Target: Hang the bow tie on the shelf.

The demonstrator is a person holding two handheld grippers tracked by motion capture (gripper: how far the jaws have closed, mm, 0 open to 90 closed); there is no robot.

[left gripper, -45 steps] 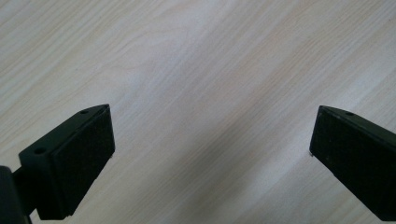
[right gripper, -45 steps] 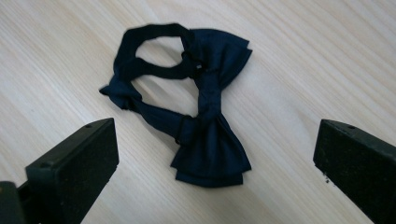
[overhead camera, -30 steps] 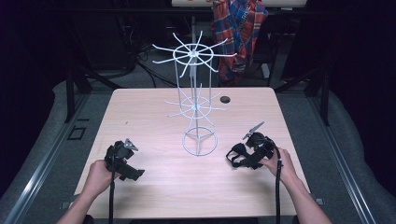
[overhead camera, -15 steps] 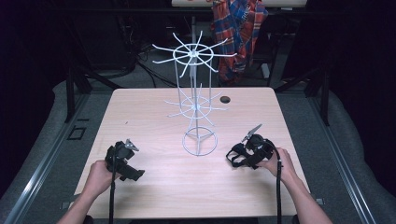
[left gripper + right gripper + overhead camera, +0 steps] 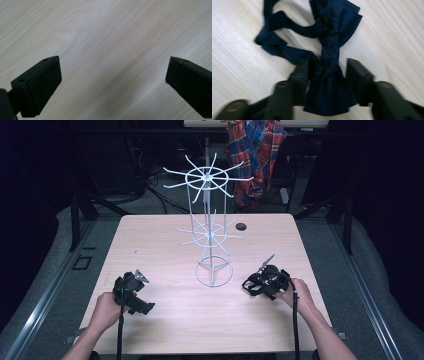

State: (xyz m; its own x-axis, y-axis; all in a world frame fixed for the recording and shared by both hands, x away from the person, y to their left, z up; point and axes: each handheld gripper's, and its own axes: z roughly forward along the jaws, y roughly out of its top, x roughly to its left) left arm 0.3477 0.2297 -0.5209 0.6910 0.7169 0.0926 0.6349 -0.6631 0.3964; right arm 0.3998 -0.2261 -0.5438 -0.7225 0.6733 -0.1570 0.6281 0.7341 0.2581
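Two claws low on the tabletop, your right one closing around a navy bow tie.

Your right claw (image 5: pixel 328 75) sits near the tabletop's (image 5: pixel 160 250) right edge, toward the near side, its jaws partly closed on either side of the navy bow tie (image 5: pixel 329 52); whether the pads already pinch the fabric is hard to tell. The bow tie lies flat on the wood, its strap looping away from the knot. Your left claw (image 5: pixel 112 82) rests near the near-left corner, jaws spread wide with nothing between them but bare wood. A white wire display rack (image 5: pixel 210 235) stands upright at the middle of the tabletop, between and beyond your claws.
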